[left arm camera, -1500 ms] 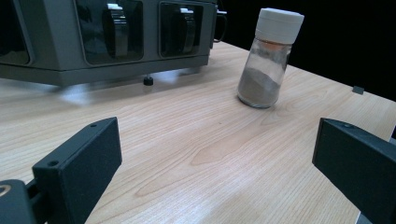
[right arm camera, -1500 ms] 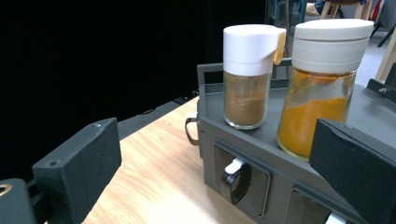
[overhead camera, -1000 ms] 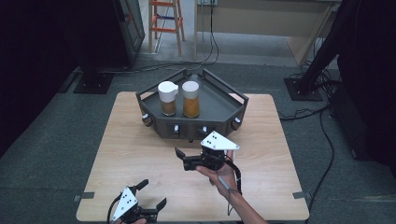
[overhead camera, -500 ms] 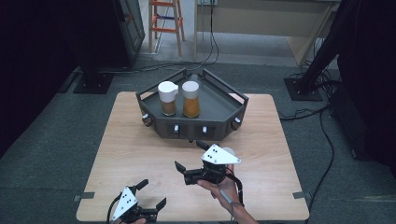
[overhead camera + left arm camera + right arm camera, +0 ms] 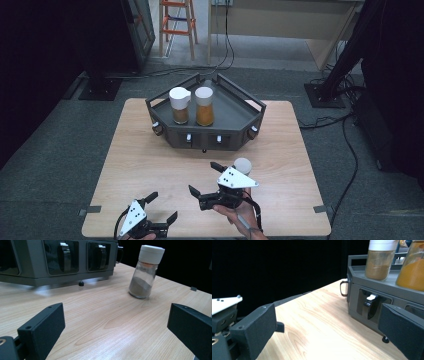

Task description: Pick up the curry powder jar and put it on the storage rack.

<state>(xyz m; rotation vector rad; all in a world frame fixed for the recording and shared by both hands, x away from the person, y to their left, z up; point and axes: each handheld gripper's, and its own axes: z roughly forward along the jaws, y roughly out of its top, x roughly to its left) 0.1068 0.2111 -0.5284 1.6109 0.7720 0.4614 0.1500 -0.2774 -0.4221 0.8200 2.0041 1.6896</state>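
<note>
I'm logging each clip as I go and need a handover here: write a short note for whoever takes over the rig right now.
Left gripper: open, empty, low at the near table edge.
Right gripper: open, empty, near mid-table, jaws pointing left.
Grey-spice jar: upright on the table, beside the right gripper, outside the rack.
Done: two jars stand in the grey rack.
Left: probably pick up the loose jar and set it in the rack.

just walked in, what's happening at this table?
A person holds a gripper in each hand near the table's front edge. The left gripper and right gripper both have their jaws open and hold nothing. A small spice jar with grey powder and a white cap stands alone on the wood, beside the right gripper. Two more jars of orange-brown powder stand upright in the grey tray at the back.
</note>
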